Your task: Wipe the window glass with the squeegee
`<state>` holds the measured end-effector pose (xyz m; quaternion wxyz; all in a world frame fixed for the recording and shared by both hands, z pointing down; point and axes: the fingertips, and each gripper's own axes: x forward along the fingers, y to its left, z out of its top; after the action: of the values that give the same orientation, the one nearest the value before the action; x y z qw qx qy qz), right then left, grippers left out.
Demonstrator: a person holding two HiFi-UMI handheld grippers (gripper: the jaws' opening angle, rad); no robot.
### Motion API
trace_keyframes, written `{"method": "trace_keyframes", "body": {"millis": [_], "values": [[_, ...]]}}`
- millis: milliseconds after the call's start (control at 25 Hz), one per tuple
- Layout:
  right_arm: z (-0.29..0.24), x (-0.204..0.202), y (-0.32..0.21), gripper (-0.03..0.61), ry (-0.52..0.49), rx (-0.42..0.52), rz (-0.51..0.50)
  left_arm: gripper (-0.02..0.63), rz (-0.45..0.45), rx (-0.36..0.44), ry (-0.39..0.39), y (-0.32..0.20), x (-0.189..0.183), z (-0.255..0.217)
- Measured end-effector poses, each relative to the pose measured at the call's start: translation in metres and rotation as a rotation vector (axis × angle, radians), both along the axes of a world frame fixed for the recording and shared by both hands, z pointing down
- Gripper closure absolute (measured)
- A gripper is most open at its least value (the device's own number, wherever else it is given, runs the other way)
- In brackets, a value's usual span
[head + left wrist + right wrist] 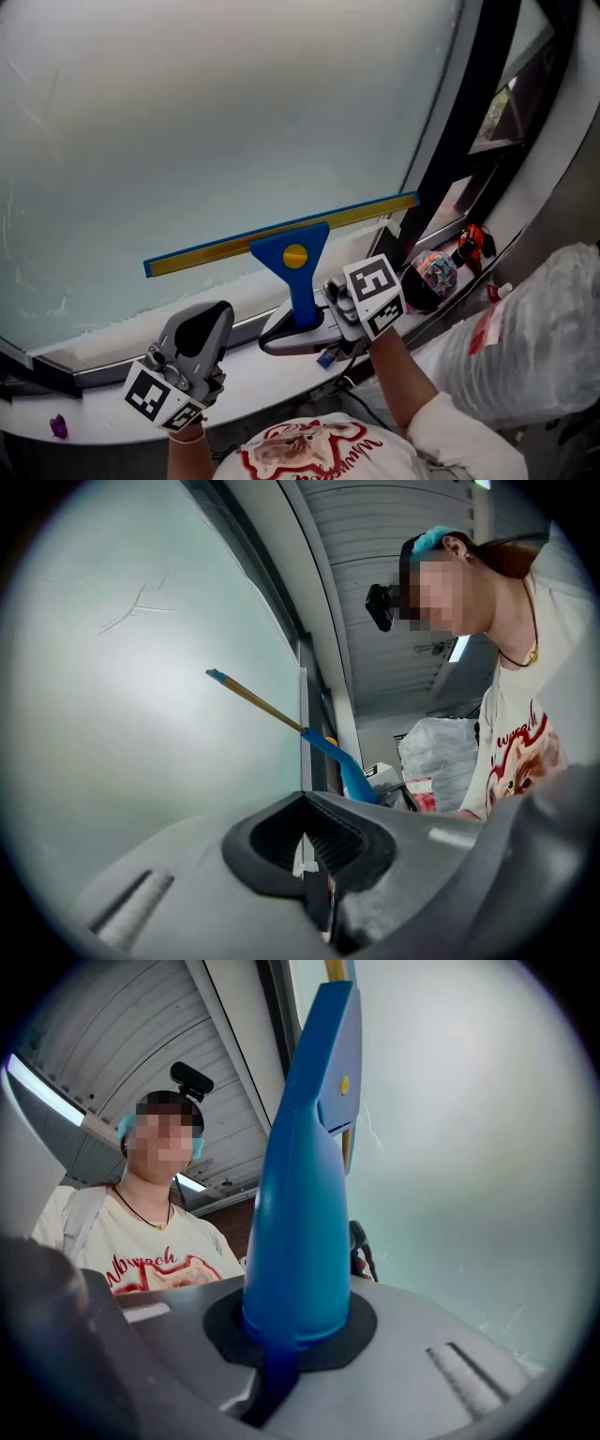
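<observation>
The window glass fills the upper left and middle of the head view, pale and hazy, with faint scratch marks at its far left and a whitish ragged band along its lower edge. A dark window frame runs down the upper right of that view, just beyond the right end of the blade. Below the glass a pale window sill curves across the lower part of the frame. A white plastic bag bulks at the lower right, beside the person's sleeve.

The squeegee sits in the middle of the head view, low on the glass: its long yellow and blue blade slants from lower left to upper right against the pane, and its blue handle with a yellow round spot drops toward the sill. The right gripper has its jaws clenched on the foot of that handle; in the right gripper view the handle rises straight out of the closed jaws.

The left gripper is at the lower left, under the left half of the blade and apart from it; in its own view its jaws are pressed together with nothing between them, the squeegee well beyond.

On the sill at the right lie a round many-coloured thing and a small red and black thing, both below the blade's right end. A tiny purple thing sits at the far lower left
</observation>
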<state>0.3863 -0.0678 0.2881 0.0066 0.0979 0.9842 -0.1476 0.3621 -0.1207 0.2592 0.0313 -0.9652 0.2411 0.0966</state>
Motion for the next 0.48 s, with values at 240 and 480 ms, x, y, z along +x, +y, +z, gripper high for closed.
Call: {"method": "trace_keyframes", "body": {"millis": [240,480], "values": [[-0.017,0.028,-0.030,0.551,-0.041,-0.001,0.033,0.614,0.039,-0.003,0.002,-0.009,0.027,-0.010],[-0.046,0.055,-0.059,0.551,-0.051,0.029,-0.004,0.614,0.147,0.051,0.001,-0.028,0.055,-0.048]]}}
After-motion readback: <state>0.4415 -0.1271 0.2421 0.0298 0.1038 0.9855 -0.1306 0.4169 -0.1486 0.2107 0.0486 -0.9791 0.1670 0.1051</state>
